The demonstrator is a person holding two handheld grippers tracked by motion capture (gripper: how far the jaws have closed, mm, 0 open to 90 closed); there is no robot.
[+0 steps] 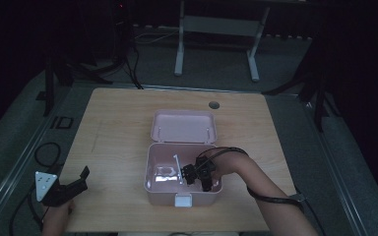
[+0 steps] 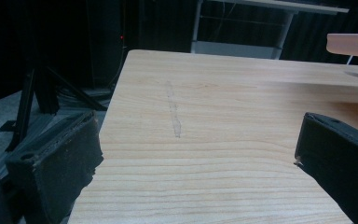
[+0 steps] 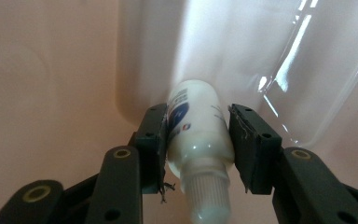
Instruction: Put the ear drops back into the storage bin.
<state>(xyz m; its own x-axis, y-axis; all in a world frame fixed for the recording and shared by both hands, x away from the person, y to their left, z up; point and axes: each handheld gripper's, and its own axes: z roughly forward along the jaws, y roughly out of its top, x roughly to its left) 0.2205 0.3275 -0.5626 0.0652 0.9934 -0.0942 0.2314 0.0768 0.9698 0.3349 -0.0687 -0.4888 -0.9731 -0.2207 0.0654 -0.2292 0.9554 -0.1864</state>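
Right tongs (image 3: pixel 198 140) pinching a small white bottle (image 3: pixel 196 126) with ribbed cap, low inside the open pink storage box (image 1: pixel 150 169) mid-tabletop (image 1: pixel 118 132), left tongs (image 2: pixel 196 154) spread, nothing between them, over the near left corner.

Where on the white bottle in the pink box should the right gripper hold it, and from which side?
Grip the white bottle across its round body just above the shoulder, as the right gripper has it now: one pad on each side, ribbed cap toward the gripper. The body is wider and straighter-sided than the narrow cap, so it likely slips less. Come from above into the open pink box, since its walls block side approaches.
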